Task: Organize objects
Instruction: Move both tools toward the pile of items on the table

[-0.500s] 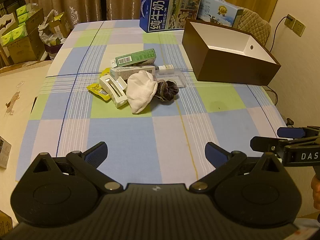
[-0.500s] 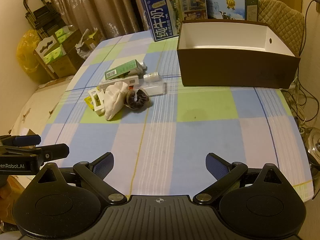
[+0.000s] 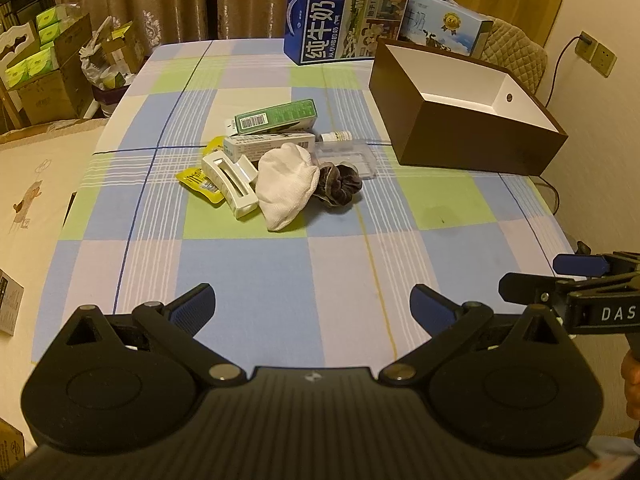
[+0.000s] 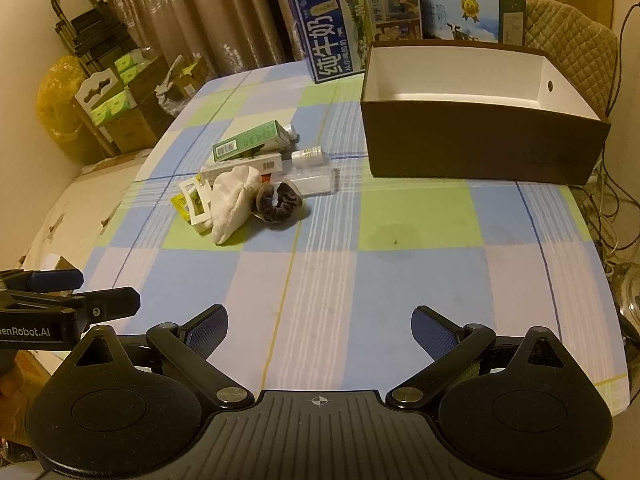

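While hovering low over the near edge of the checked blue, green and pink tablecloth [image 3: 248,264], left gripper [image 3: 312,306] and right gripper [image 4: 320,326] both spread wide, holding nothing. Farther off, left of the brown open box with white inside [image 4: 480,152]: white cloth bundle [image 3: 286,188], touching dark fuzzy hair tie [image 3: 340,184], white plastic clip [image 3: 230,184], green carton [image 3: 276,117]. Behind the box, blue milk carton [image 3: 344,16].

bare checked desk [image 3: 280,272] lies open on the near side of the brown box [image 3: 472,136]; a clutter pile around a white cloth [image 3: 286,188] sits left of the box, milk cartons [image 3: 344,16] wall off behind it
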### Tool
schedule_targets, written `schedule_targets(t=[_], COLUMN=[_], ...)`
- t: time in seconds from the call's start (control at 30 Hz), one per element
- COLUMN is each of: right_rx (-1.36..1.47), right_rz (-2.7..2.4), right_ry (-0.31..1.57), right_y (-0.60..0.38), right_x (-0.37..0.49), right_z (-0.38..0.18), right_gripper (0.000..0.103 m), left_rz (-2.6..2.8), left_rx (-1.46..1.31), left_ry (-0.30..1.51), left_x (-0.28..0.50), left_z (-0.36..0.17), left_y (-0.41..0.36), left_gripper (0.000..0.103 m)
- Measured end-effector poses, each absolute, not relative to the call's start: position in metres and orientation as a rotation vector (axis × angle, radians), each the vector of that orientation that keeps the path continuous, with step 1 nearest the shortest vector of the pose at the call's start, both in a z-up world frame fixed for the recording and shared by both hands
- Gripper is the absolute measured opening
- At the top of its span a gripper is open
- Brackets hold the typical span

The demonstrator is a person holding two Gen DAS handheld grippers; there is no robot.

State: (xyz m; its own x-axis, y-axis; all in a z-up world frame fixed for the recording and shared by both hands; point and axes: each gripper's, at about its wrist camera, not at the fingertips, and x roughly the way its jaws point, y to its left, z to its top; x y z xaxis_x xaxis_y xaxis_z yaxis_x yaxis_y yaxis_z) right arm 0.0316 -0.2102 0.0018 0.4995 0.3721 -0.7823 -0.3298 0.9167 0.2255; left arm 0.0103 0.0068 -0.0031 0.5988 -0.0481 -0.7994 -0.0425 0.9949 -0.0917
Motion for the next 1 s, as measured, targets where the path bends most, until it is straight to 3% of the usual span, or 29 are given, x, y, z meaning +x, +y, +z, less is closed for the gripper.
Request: schedule_targets(t=[1.0], right_rx=[0.012], right_rz=[0.493], right_ry=[0.964], right_y=[-0.206], right_x=[0.072], right_z=[0.002], right_gripper=[0.097], left_rz=[0.054], left_rx=[-0.146], left_ry=[0.941], left_x=[0.039], left_z=[-0.002], left_y=[0.006], left_gripper=[0.102])
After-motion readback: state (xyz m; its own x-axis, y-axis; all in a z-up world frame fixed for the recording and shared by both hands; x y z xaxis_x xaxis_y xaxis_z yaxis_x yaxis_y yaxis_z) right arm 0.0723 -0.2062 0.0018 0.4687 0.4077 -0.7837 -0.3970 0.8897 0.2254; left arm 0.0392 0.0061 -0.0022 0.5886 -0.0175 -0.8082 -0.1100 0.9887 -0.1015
